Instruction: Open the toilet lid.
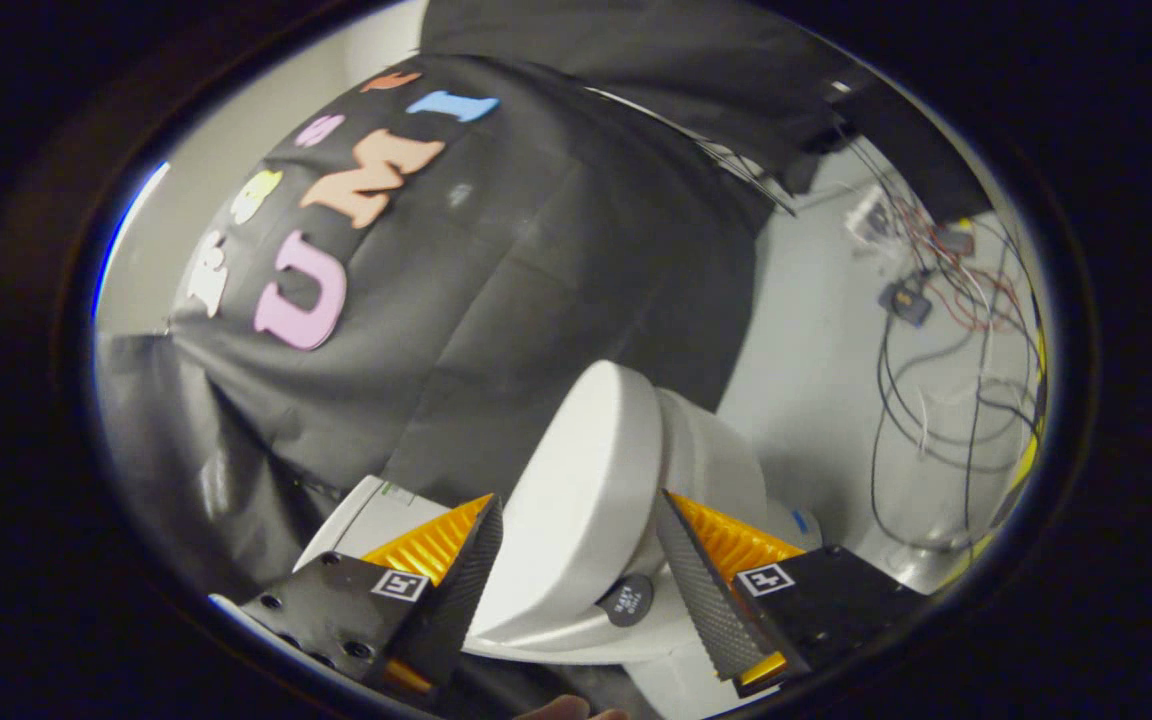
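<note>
The white toilet lid (576, 500) shows as a smooth oval face, seen at a slant, with the rounded white toilet body (711, 455) behind its right edge. A small dark round button (626, 600) sits on the white rim below the lid. My gripper (576, 498) is open, its fingers spread wide. The lid's face fills the gap between them and lies just beyond the tips. The left fingertip (481, 545) overlaps the lid's left edge and the right fingertip (681, 550) its right edge. I cannot tell whether either one touches it.
A white boxy part (376, 515) stands behind the left finger. Black cloth (496, 300) hangs behind the toilet. On the pale wall to the right hang loose cables and small electronics (936, 330). A person's fingertip (566, 710) shows under the gripper.
</note>
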A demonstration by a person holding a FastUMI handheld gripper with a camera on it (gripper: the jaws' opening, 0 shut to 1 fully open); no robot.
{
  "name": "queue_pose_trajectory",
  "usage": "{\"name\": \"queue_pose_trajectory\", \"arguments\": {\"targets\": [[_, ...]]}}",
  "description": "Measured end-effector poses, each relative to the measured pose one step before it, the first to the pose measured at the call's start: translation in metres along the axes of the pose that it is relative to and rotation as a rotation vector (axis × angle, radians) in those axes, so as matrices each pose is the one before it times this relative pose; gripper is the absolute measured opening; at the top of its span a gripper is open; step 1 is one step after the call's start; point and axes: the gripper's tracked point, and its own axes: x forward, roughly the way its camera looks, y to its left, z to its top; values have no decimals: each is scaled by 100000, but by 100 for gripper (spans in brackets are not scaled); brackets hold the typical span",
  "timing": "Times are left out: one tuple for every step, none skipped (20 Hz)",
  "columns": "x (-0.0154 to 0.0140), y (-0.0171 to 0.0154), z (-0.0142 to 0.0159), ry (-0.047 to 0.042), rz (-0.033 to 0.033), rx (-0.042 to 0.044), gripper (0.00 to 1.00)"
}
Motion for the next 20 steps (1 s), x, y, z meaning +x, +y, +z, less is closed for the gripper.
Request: {"name": "queue_pose_trajectory", "arguments": {"targets": [[137, -547, -1383, 3076, -1855, 2620, 96], [577, -1235, -1129, 3431, -5076, 2415, 90], [269, -860, -1489, 5040, -2577, 971, 84], [202, -456, -1349, 4006, -835, -221, 78], [280, 543, -1074, 1505, 2013, 395, 72], [110, 410, -608, 1945, 1731, 895, 58], [-8, 115, 341, 101, 1057, 2928, 43], [95, -51, 303, 440, 724, 2928, 29], [151, 14, -169, 380, 1128, 2433, 15], [204, -52, -137, 970, 910, 921, 15], [-262, 97, -428, 790, 81, -1643, 15], [149, -138, 427, -802, -1261, -251, 14], [118, -48, -196, 198, -1601, -610, 14], [-37, -137, 111, -664, -2104, -767, 14], [-12, -89, 151, -441, -1706, -404, 15], [55, 107, -107, -626, -1138, 534, 15], [49, 46, 44, -725, -534, 491, 16], [-13, 14, 63, -597, 104, 609, 16], [-105, 13, -17, -342, 207, 656, 16], [-26, 88, -110, 779, 72, 1007, 15]]}}
